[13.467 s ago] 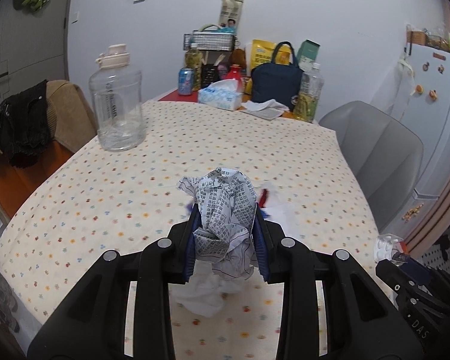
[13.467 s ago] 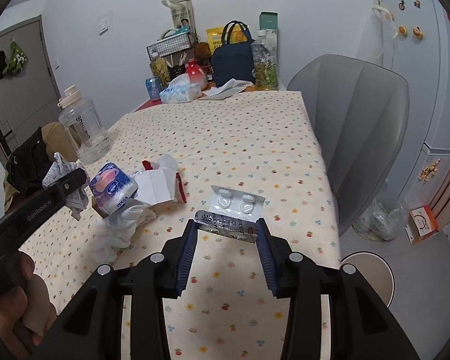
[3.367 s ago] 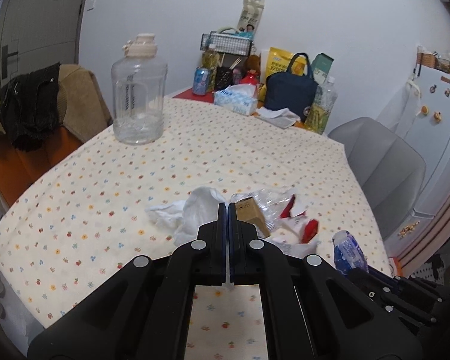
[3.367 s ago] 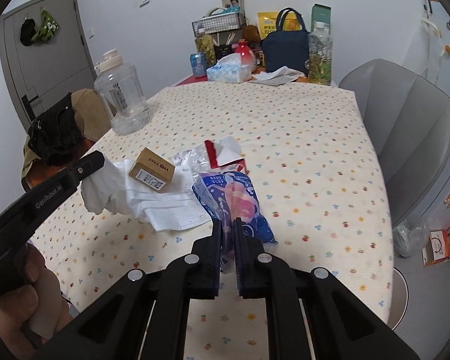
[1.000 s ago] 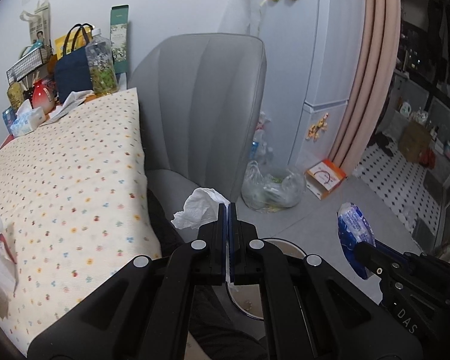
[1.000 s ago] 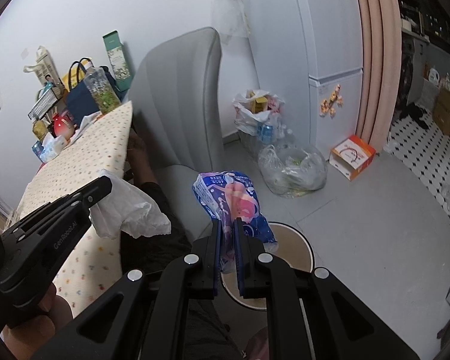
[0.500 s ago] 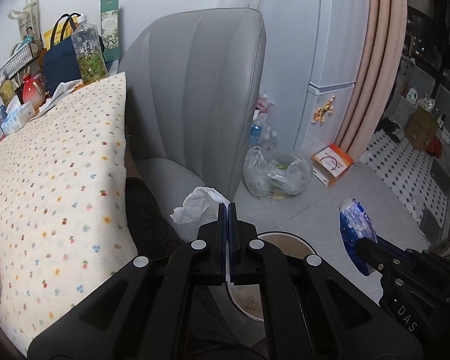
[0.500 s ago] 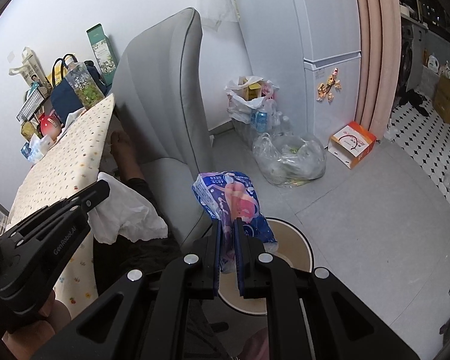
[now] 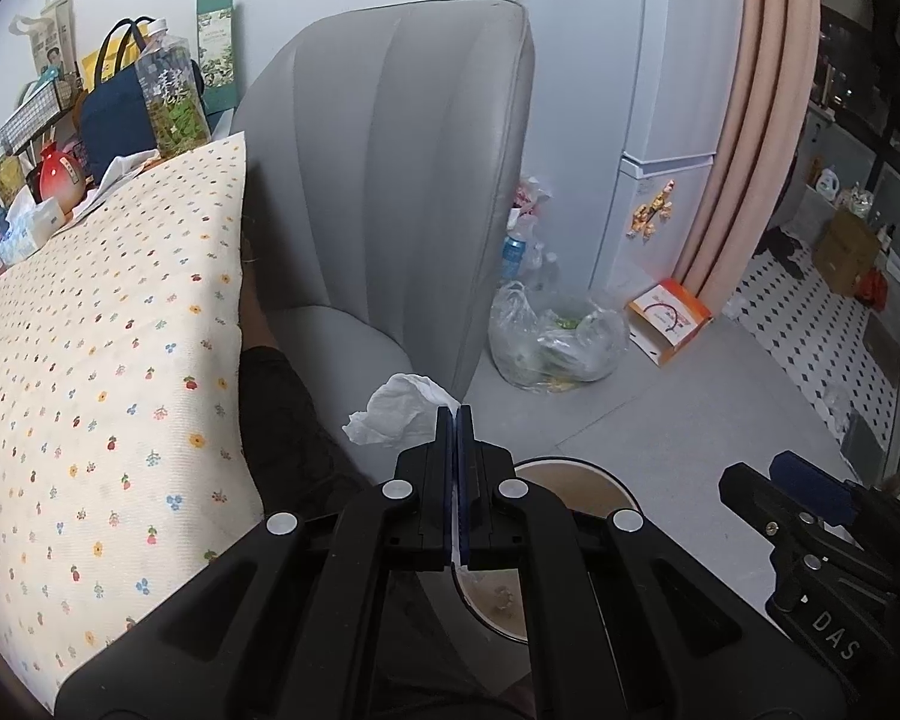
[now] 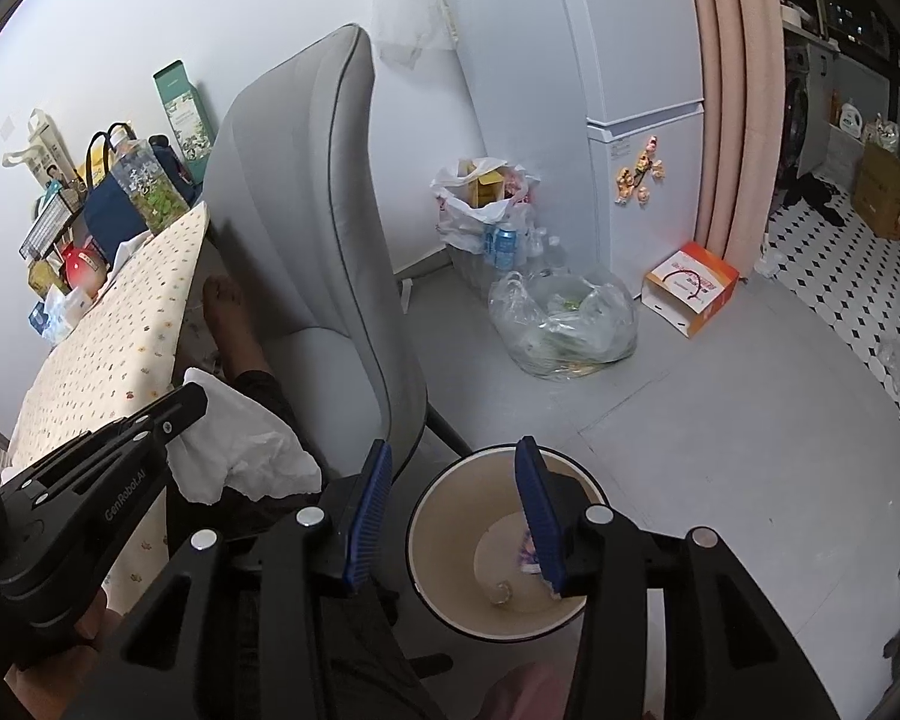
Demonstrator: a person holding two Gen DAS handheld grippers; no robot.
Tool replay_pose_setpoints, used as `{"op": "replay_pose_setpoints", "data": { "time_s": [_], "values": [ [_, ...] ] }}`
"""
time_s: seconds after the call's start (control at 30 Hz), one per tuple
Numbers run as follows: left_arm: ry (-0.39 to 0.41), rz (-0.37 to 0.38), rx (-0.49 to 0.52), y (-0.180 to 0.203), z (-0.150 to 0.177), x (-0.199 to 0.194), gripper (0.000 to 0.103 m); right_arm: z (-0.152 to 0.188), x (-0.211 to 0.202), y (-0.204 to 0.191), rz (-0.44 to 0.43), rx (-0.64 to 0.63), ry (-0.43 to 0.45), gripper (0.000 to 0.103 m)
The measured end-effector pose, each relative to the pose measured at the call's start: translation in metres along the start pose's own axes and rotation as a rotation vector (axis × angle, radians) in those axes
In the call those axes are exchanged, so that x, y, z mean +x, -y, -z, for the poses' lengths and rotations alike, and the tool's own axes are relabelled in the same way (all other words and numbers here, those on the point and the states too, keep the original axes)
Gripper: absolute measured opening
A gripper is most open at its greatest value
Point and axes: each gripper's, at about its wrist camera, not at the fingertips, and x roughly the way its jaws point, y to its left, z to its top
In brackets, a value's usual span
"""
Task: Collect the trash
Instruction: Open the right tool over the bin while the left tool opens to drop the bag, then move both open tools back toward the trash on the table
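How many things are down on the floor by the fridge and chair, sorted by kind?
Plastic bags: 2, a clear one and a white one behind it
Cardboard boxes: 1, the orange-and-white box
Round bins: 1, the trash bin under the open right gripper
Total: 4

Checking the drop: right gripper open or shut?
Open. Right gripper has its blue pads spread with nothing between them, over the bin; a wrapper lies inside.
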Motion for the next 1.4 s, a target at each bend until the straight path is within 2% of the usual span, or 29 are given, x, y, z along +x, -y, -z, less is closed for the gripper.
{"op": "replay_pose_setpoints", "data": {
  "time_s": [0.23,0.6,0.9,0.97,1.03,1.13,1.23,1.4],
  "values": [
    [-0.009,0.033,0.038,0.023,-0.001,0.004,0.002,0.002,-0.014,0.028,0.048,0.046,0.021,0.052],
    [-0.035,0.087,0.098,0.065,0.004,0.013,0.002,0.011,-0.017,0.074,0.107,0.115,0.011,0.055],
    [-0.100,0.161,0.104,0.080,0.009,0.029,0.004,0.014,-0.014,0.087,0.132,0.137,0.007,0.057],
    [-0.128,0.180,0.101,0.079,0.010,0.034,0.015,0.014,-0.013,0.089,0.135,0.140,0.006,0.057],
    [-0.120,0.182,0.093,0.077,0.010,0.032,0.044,0.014,-0.012,0.089,0.134,0.140,0.004,0.057],
    [-0.099,0.177,0.092,0.074,0.007,0.025,0.057,0.014,-0.013,0.085,0.129,0.133,0.005,0.057],
    [-0.087,0.172,0.092,0.069,0.005,0.018,0.066,0.013,-0.014,0.080,0.124,0.126,0.008,0.057],
    [-0.062,0.140,0.054,0.042,0.001,0.004,0.075,0.010,-0.019,0.072,0.110,0.112,0.020,0.058]
  ]
}}
